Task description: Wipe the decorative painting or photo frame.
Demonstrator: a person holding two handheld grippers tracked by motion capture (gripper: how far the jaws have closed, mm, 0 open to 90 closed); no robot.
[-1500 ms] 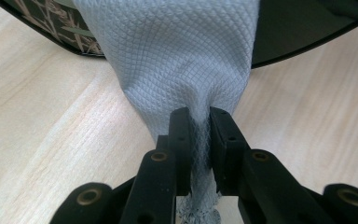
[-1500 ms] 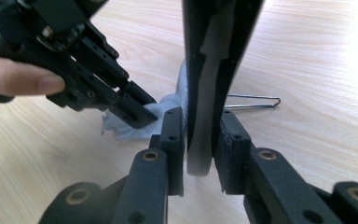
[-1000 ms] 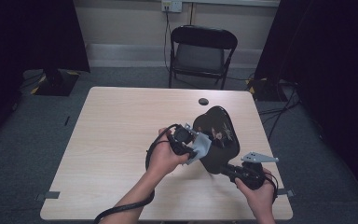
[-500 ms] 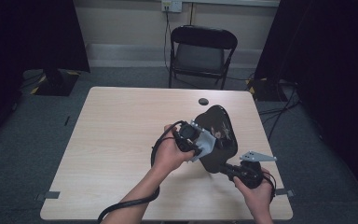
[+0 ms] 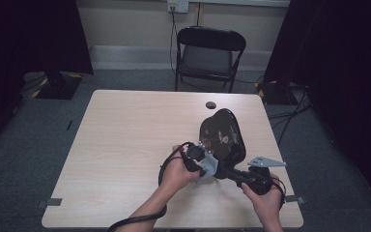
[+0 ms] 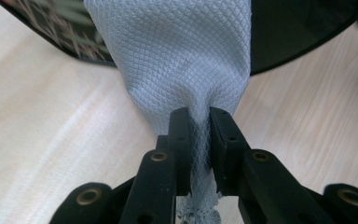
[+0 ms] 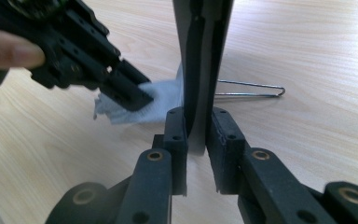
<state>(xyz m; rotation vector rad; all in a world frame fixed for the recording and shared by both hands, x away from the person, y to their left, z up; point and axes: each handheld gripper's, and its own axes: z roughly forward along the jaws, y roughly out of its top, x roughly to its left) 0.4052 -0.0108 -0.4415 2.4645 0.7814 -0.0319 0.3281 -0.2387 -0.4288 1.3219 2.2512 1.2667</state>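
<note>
Cloth (image 6: 182,56), a pale grey waffle-weave piece, is pinched tight between the jaws of your left gripper (image 6: 199,116); it fans out from them and lies against the rim of the black tray (image 5: 222,135). In the left gripper view the tray's dark glossy face with its faint plant pattern spreads behind the cloth, above the light wood tabletop (image 5: 125,145).

Your right gripper (image 7: 198,119) has its jaws closed on the tray's edge, which stands upright between them like a thin dark blade. In the right gripper view your left gripper (image 7: 98,65) comes in from the upper left, its tip pressed with the crumpled cloth (image 7: 161,105) against the tray just above your right jaws, and a bent wire (image 7: 251,88) lies on the tabletop beyond the tray.

From the high view, the tray sits tilted on the right half of the tabletop, near you; your left gripper (image 5: 210,166) meets its near rim, and your right gripper (image 5: 232,174) holds it just beside. A small dark disc (image 5: 211,105) lies farther up the tabletop, and a black folding chair (image 5: 207,53) stands beyond its far edge.
</note>
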